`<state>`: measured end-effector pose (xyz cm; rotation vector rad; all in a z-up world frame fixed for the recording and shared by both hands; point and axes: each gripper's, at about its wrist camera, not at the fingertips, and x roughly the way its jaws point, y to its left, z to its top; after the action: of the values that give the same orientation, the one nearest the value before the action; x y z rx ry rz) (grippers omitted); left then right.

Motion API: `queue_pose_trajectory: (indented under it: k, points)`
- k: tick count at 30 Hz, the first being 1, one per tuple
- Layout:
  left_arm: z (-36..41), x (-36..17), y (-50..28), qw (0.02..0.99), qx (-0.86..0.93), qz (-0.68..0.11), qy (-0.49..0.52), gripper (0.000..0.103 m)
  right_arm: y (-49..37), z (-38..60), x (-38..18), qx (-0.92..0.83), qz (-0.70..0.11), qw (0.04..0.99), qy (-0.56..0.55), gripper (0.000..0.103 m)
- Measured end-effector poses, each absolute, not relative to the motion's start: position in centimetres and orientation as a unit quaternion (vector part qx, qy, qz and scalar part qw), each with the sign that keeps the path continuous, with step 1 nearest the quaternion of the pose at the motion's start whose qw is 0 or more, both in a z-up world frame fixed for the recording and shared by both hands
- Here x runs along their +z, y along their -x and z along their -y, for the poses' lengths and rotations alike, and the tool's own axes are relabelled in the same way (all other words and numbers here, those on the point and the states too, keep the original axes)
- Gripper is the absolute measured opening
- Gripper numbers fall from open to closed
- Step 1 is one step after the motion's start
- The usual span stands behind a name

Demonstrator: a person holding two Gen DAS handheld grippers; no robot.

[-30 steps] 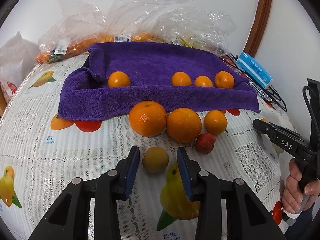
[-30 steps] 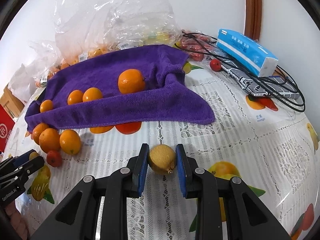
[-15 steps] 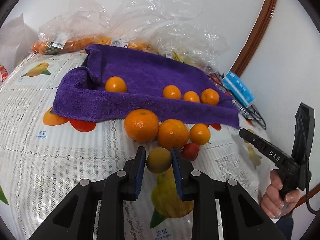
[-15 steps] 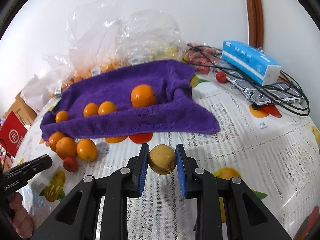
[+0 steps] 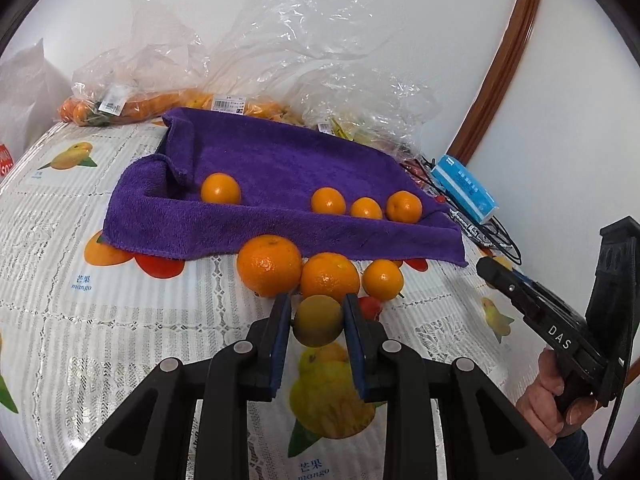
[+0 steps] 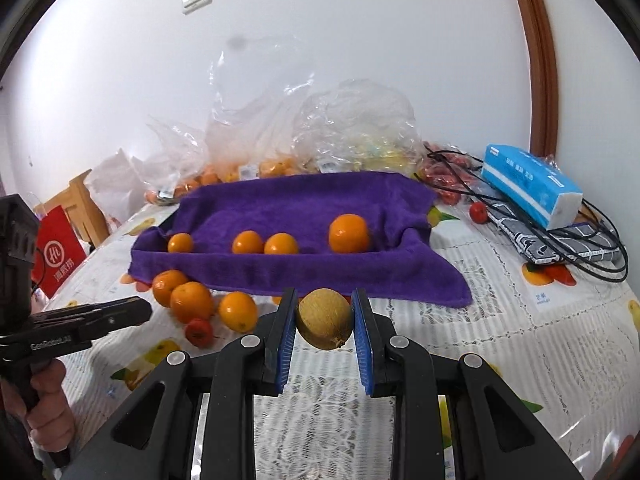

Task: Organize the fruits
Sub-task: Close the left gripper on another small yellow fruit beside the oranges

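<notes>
Here the left gripper (image 5: 317,322) is clamping its blue pads (image 5: 281,334) on a small yellow-green fruit (image 5: 318,320), while the right gripper (image 6: 325,320) is squeezing a fuzzy brown kiwi (image 6: 325,319) between its own pads; both fruits are sitting just above a table covered in a lace-patterned plastic cloth (image 6: 520,344) printed with mangoes. Just beyond the left gripper's fingers, three oranges (image 5: 269,266) are lying in a row touching one another on the cloth, with a small red fruit (image 5: 370,307) beside them. Behind these a purple towel (image 5: 280,168) is lying rumpled, cradling four smaller oranges (image 5: 221,188) in its fold. Farther back, clear plastic bags (image 5: 256,60) holding more fruit are crowding against a white wall (image 6: 360,40). On the right side of the table a blue tissue pack (image 6: 528,182) is resting on a checked cloth and tangled black cables (image 6: 592,248). A curved brown wooden trim (image 6: 540,60) is running up the wall.
</notes>
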<state>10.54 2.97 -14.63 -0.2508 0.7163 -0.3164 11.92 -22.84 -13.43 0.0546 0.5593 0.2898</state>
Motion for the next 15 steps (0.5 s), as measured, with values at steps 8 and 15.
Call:
queue_pose_trajectory:
  k: [8, 15]
  points:
    - [-2.8, -13.9, -9.9, 0.926, -0.152, -0.326, 0.112, 0.025, -12.9, 24.2, -14.1, 0.134, -0.298, 0.942, -0.070, 0.027]
    - [-2.9, -13.8, -9.8, 0.928, -0.148, -0.323, 0.111, 0.025, -12.4, 24.0, -13.9, 0.135, -0.289, 0.945, -0.067, 0.027]
